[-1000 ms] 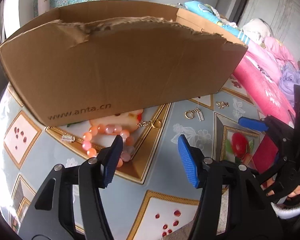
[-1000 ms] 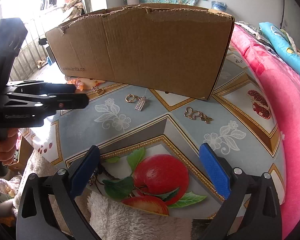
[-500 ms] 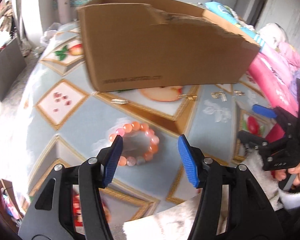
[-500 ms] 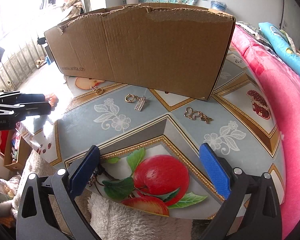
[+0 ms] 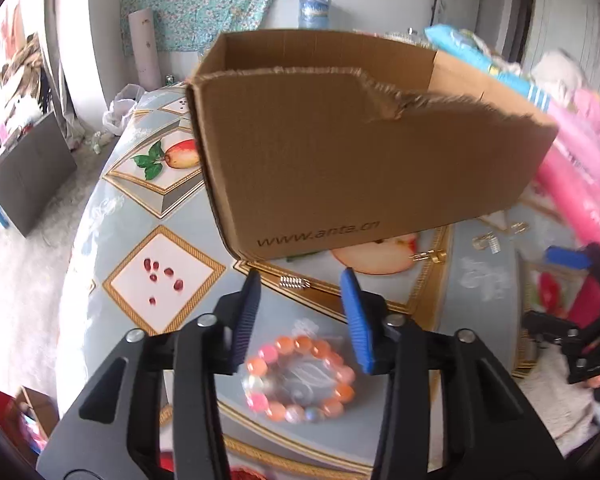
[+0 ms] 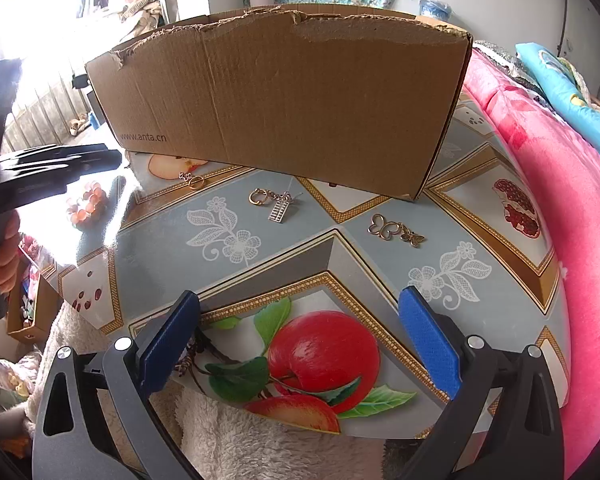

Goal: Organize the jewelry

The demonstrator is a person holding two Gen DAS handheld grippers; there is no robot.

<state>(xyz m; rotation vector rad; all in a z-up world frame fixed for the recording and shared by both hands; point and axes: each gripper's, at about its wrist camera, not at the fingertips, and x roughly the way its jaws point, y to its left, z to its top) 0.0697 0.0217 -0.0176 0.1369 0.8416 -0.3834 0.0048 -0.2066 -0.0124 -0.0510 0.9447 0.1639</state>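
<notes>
Left gripper (image 5: 300, 312) is closing, nothing pinched yet; one bead bracelet (image 5: 298, 378) sits on the tablecloth (image 5: 112, 216) just below its tips. Looks light, slippery and floppy, so I'd grab across one side of the ring. Right gripper (image 6: 300, 332) is spread wide, empty. Beyond: four little metal charms, then one cardboard box (image 5: 352, 168).

Place: a lived-in home, looks like a bedroom.
Bedding: pink quilt (image 6: 572, 216) and blue folded blanket (image 6: 560, 84) piled right beside the table.
Table: fruit-print oilcloth (image 6: 340, 248), apples and pomegranates, household stuff.
Wall: floral cloth (image 5: 204, 0) pinned up on plain white plaster.
Floor: bags and clutter (image 5: 20, 92) along the far left side.
Box: torn cardboard box (image 5: 360, 168) standing on the table.
</notes>
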